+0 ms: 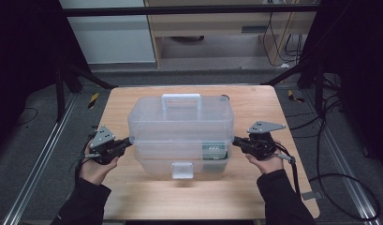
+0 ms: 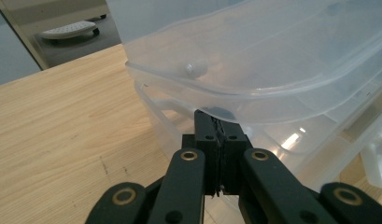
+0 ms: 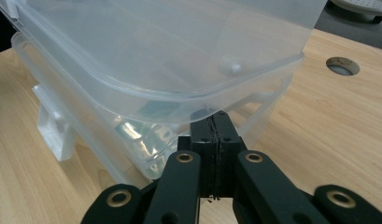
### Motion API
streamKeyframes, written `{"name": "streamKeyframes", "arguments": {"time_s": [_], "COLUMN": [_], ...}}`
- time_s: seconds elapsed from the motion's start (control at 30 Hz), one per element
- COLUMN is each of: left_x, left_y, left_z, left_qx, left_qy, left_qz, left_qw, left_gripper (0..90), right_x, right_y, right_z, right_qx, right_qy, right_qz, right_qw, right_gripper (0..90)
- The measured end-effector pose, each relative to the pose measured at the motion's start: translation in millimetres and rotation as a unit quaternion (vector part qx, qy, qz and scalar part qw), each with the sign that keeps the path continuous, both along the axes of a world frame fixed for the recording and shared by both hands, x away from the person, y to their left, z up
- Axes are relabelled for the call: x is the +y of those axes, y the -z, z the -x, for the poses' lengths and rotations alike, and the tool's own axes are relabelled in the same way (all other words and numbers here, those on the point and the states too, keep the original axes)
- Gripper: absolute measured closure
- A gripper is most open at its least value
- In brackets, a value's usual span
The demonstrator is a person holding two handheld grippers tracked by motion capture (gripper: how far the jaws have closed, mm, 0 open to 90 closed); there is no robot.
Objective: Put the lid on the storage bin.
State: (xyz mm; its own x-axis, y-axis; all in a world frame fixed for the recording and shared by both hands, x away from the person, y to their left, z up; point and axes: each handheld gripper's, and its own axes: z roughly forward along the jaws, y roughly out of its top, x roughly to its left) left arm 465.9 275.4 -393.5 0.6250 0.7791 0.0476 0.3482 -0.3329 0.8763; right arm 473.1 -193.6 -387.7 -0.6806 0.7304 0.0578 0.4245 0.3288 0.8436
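a clear box stood in the middle of the table, in the center of the high view. its lid, with a handle on top, sat a little raised above the lower part, and a latch hung at the front edge. something green lay inside, at the right.

the left gripper was at the left side of the box and the right gripper at the right side, each held by a hand. in the left gripper view the jaws were pressed together with nothing between them, and the tip sat just under the lid rim. the right gripper view was the same: jaws closed and empty, tip just under the rim.

it seemed the step was to lift the lid from both sides with the closed tips. to do it well, both tips should stay under the rim and rise together, at the same speed, so the lid would not tilt. i cannot tell if the tips really touched the rim. if one tip slipped out, the lid could drop on one side. the bottom part might also come up with it, so a slow lift was better.
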Motion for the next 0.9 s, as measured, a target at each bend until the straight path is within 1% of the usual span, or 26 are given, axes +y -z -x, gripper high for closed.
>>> {"name": "streamKeyframes", "arguments": {"time_s": [0.17,0.27,0.33,0.53,0.6,0.67,0.7,0.77,0.83,0.87,0.9], "left_x": [0.0,-0.5,-0.4,1.5,1.9,2.6,2.6,3.7,6.9,8.7,10.9], "left_y": [4.7,6.8,8.4,14.5,16.0,18.2,18.2,20.4,22.7,23.9,25.4], "left_z": [-1.5,-2.1,-2.8,-5.8,-6.7,-7.9,-7.9,-9.2,-11.3,-12.5,-13.7], "left_qx": [0.01,0.014,0.017,0.03,0.032,0.033,0.033,0.034,0.036,0.039,0.039], "left_qy": [0.003,0.002,0.001,-0.003,-0.004,-0.007,-0.007,-0.013,-0.019,-0.023,-0.029], "left_qz": [-0.009,-0.017,-0.017,-0.023,-0.027,-0.035,-0.035,-0.039,-0.035,-0.036,-0.04], "left_qw": [0.9999,0.9997,0.9997,0.9993,0.9991,0.9988,0.9988,0.9986,0.9985,0.9983,0.998], "left_gripper": [88.5,88.4,88.3,87.9,87.9,88.0,87.9,87.9,87.1,86.4,86.4], "right_x": [-0.4,-0.1,-0.1,-1.6,-2.6,-2.4,-2.4,-1.7,-1.5,-3.4,-3.4], "right_y": [3.9,6.9,8.1,12.0,14.4,16.4,16.4,18.8,21.8,25.0,25.0], "right_z": [2.7,4.4,5.6,8.2,9.2,9.5,9.5,9.2,8.6,7.1,7.1], "right_qx": [0.004,0.01,0.009,0.016,0.018,0.021,0.021,0.024,0.028,0.03,0.03], "right_qy": [-0.002,-0.004,-0.005,-0.002,0.0,-0.001,-0.001,-0.002,0.002,0.005,0.005], "right_qz": [0.003,0.001,0.007,0.012,0.019,0.021,0.021,0.03,0.046,0.043,0.043], "right_qw": [1.0,0.9999,0.9999,0.9998,0.9997,0.9996,0.9996,0.9992,0.9986,0.9986,0.9986], "right_gripper": [89.9,89.8,89.8,89.6,89.7,89.7,89.7,89.7,89.8,89.4,89.4]}}
